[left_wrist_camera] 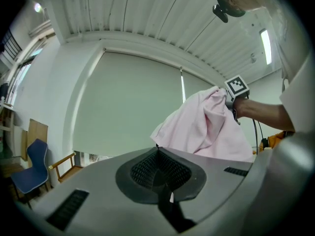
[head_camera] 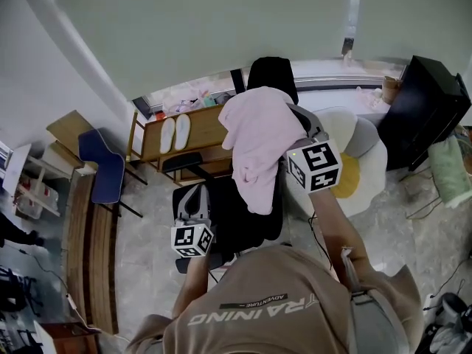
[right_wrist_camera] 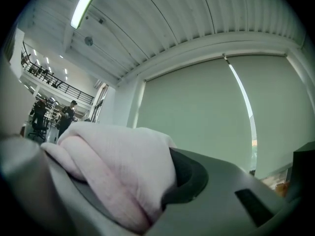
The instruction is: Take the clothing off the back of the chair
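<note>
Nearest in: holds the left gripper [head_camera: 195, 203] [left_wrist_camera: 160, 173] low, just in front of the seat of the black office chair [head_camera: 243, 216], pointing level. Jaws pressed together there, nothing caught between them.

Up and to the right of that seat, grips the pink garment [head_camera: 254, 146] [left_wrist_camera: 206, 127] [right_wrist_camera: 113, 166] with the right gripper [head_camera: 299, 135] [right_wrist_camera: 147, 181]. Pads clamped hard on a thick fold of the cloth, bunched fat between the jaws. Holds that fold up at the right edge of the chair's backrest and lets the rest hang down the front of the backrest toward the seat. Leaves the black top of the backrest showing above and behind the cloth. Contact between cloth and backrest: cannot tell.

Beyond the chair, to its left: a low wooden shelf [head_camera: 203, 127] with a pair of white slippers [head_camera: 168, 135] on top, and further left a blue chair [head_camera: 102, 169] [left_wrist_camera: 29, 166]. To the office chair's right: a flower-shaped mat [head_camera: 369, 161], white petals, yellow middle, and past it a black cabinet [head_camera: 428, 105].

Farthest back, behind the chair: a pale roller blind [head_camera: 221, 21] [left_wrist_camera: 133, 107] [right_wrist_camera: 206, 112], drawn right down over the window.
</note>
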